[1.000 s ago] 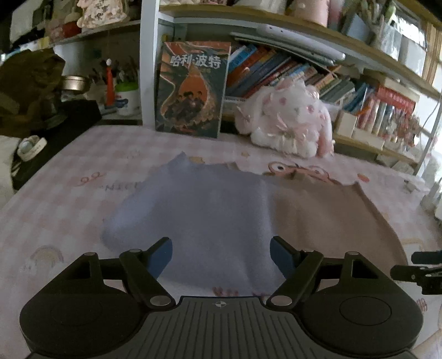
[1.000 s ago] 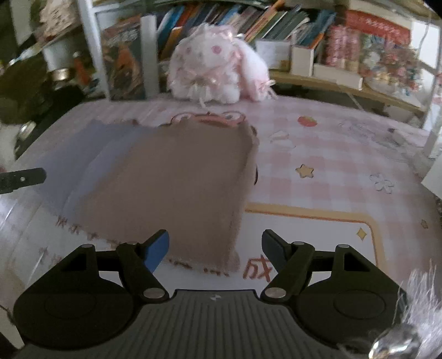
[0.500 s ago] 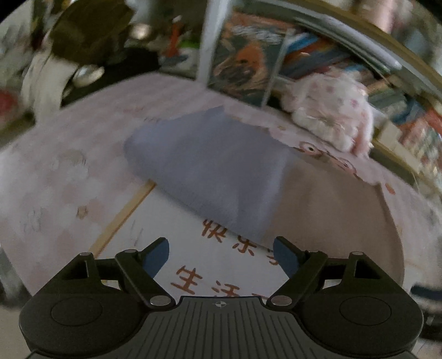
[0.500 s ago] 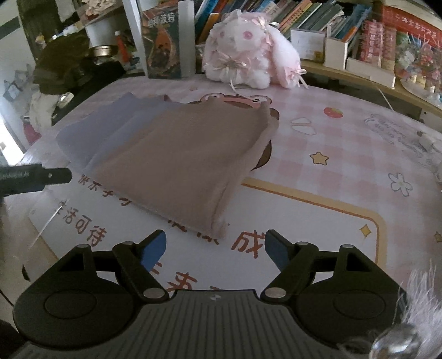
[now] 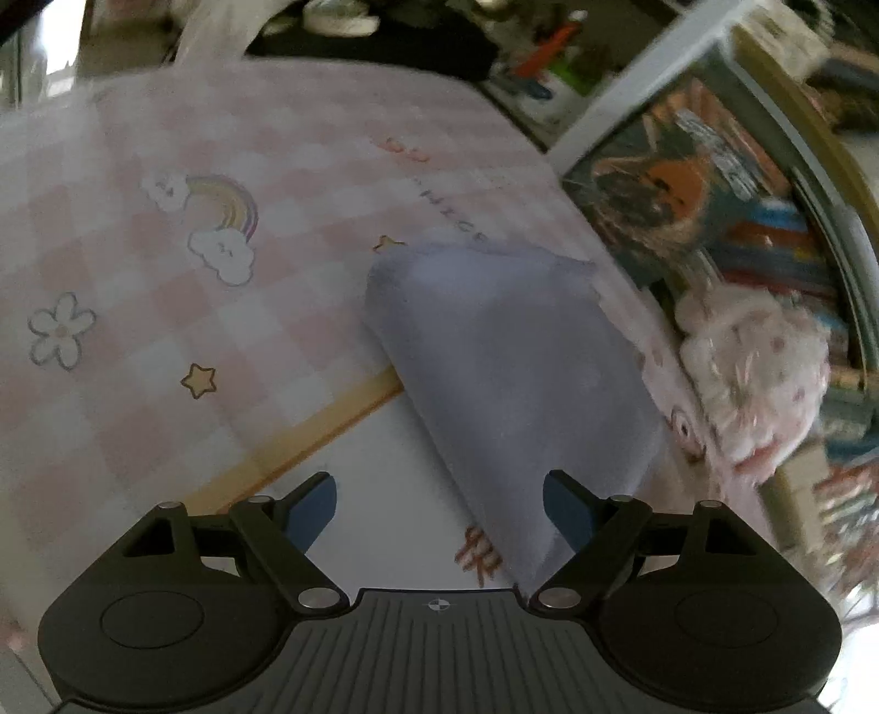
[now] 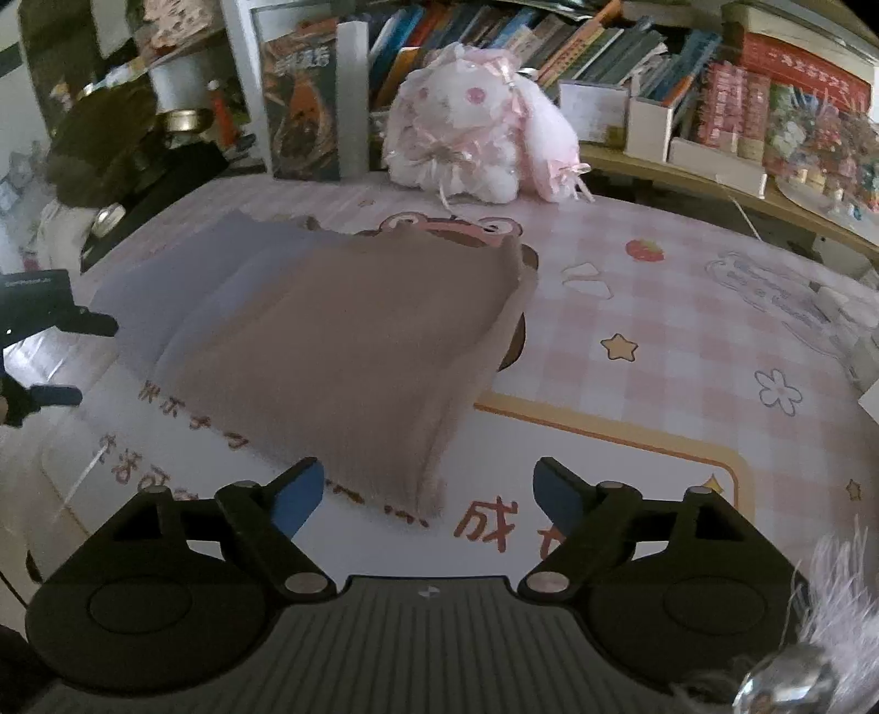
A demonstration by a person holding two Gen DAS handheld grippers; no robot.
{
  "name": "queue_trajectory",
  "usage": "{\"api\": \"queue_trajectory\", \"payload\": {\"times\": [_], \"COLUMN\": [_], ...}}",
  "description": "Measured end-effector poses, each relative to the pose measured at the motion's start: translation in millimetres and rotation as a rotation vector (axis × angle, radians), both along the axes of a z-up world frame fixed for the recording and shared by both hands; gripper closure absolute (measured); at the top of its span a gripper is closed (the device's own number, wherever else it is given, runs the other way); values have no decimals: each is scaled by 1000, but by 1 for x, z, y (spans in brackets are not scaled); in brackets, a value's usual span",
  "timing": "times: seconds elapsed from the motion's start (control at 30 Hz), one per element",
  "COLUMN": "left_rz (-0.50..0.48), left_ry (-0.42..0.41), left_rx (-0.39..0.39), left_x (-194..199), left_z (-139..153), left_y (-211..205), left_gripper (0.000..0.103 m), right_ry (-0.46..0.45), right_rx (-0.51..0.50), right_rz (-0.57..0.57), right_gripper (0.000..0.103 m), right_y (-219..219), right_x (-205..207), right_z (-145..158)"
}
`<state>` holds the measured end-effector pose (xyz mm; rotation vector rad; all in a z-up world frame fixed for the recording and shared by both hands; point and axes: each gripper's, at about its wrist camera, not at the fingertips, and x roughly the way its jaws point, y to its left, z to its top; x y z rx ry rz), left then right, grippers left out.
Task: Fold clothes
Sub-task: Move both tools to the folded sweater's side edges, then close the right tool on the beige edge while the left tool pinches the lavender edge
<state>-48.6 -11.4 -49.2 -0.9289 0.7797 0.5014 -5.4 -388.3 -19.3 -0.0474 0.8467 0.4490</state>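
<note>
A folded lavender-grey garment (image 5: 511, 373) lies flat on the pink checked mat (image 5: 137, 285). In the right wrist view it (image 6: 181, 296) sits partly under a folded brown garment (image 6: 362, 351). My left gripper (image 5: 439, 508) is open and empty, hovering over the lavender garment's near left corner; it also shows at the left edge of the right wrist view (image 6: 44, 351). My right gripper (image 6: 428, 494) is open and empty, just short of the brown garment's near corner.
A pink plush rabbit (image 6: 472, 126) sits at the back of the mat before a bookshelf (image 6: 604, 49). A poster-covered book (image 6: 299, 110) leans beside a white post. Dark clutter (image 6: 104, 148) lies at the back left. The mat's edge falls away at the left.
Both grippers have pulled back from the clothes. My left gripper has swung left and tilted, so its view now centres on the lavender garment's left end. Both stay open.
</note>
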Motion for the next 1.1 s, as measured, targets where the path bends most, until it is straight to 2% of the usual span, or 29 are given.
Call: {"api": "queue_trajectory", "payload": {"times": [0.17, 0.23, 0.3, 0.37, 0.47, 0.5, 0.57, 0.6, 0.7, 0.87, 0.9, 0.97, 1.07, 1.1], "left_rz": [65, 82, 106, 129, 140, 142, 159, 176, 198, 174, 160, 84, -155, -187], "left_ry": [-38, -63, -90, -108, -125, -127, -115, -102, -103, -100, -107, -180, -248, -239], "left_rx": [-103, -146, -184, -214, -240, -245, -233, -221, -215, -205, -193, -107, 160, 197], "left_x": [1, 2, 3, 4, 9, 11, 12, 13, 16, 22, 23, 22, 31, 34], "left_z": [-10, -13, -17, -19, -23, -24, -25, -25, -27, -30, -28, -14, 17, 18], "left_y": [28, 39, 50, 58, 68, 70, 73, 74, 75, 77, 77, 68, 40, 36], "left_gripper": [19, 21, 21, 23, 28, 32, 51, 63, 66, 84, 91, 94, 94, 93], "right_ry": [10, 45, 84, 114, 136, 141, 155, 160, 165, 168, 167, 165, 164, 163], "right_rx": [28, 71, 117, 132, 116, 106, 90, 88, 96, 99, 97, 92, 84, 79], "right_rz": [-81, -114, -150, -188, -215, -221, -230, -235, -244, -256, -257, -259, -262, -262], "right_gripper": [20, 25, 43, 55, 66, 68, 71, 74, 78, 78, 78, 78, 78, 78], "right_y": [3, 0, -3, -3, 2, 4, 7, 9, 13, 18, 19, 20, 22, 23], "right_x": [8, 14, 22, 29, 36, 38, 40, 40, 41, 42, 42, 42, 42, 42], "right_z": [3, 2, 0, -2, -5, -7, -11, -13, -18, -22, -23, -23, -24, -24]}}
